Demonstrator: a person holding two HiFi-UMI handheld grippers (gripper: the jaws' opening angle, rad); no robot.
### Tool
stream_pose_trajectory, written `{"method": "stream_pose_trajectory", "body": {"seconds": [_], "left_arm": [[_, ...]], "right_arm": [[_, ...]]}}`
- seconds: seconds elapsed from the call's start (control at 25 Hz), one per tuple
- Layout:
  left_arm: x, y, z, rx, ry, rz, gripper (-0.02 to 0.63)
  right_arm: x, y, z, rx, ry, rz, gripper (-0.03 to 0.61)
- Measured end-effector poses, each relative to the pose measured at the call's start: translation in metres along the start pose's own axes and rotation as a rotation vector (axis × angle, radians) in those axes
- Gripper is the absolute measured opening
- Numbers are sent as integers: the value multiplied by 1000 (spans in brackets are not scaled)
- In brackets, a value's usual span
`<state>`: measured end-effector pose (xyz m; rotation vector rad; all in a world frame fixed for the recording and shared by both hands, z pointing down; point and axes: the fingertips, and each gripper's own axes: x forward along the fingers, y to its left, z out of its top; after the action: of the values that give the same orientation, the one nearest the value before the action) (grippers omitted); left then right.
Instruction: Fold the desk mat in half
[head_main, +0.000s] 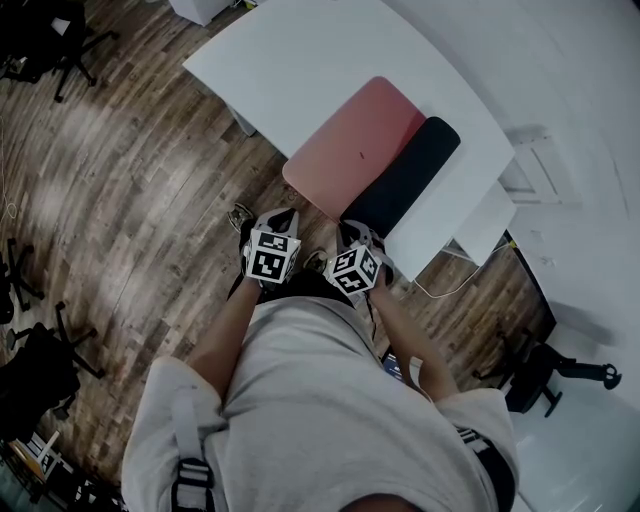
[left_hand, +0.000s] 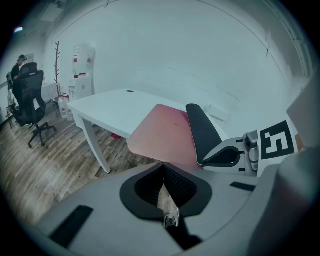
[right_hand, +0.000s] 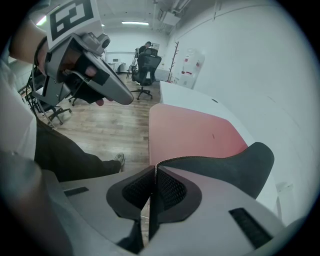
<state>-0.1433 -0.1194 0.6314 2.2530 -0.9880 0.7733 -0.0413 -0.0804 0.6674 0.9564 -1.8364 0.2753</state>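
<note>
The desk mat (head_main: 355, 140) lies on the white table (head_main: 300, 60), pink side up. Its right strip is turned over and shows the black underside (head_main: 410, 175). My left gripper (head_main: 284, 215) is at the mat's near edge; in the left gripper view (left_hand: 163, 167) its jaws meet on the pink edge (left_hand: 165, 132). My right gripper (head_main: 357, 232) is shut on the near edge of the black strip. In the right gripper view (right_hand: 156, 170) the black flap (right_hand: 235, 160) curls up from the jaws over the pink surface (right_hand: 192, 132).
The table stands against a white wall, with wooden floor (head_main: 130, 190) on its near side. Black office chairs (head_main: 60, 40) stand on the floor to the left. A water dispenser (left_hand: 82, 70) and a coat stand (left_hand: 57, 65) are by the far wall. The person's shoe (head_main: 240, 213) is under the table edge.
</note>
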Motion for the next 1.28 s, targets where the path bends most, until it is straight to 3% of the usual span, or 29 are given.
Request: {"method": "stream_pose_trajectory", "body": {"seconds": [1.28], "left_arm": [[7,30,15,-15,9,-7,12]], "right_arm": [[14,1,24,5,13,33,51]]}}
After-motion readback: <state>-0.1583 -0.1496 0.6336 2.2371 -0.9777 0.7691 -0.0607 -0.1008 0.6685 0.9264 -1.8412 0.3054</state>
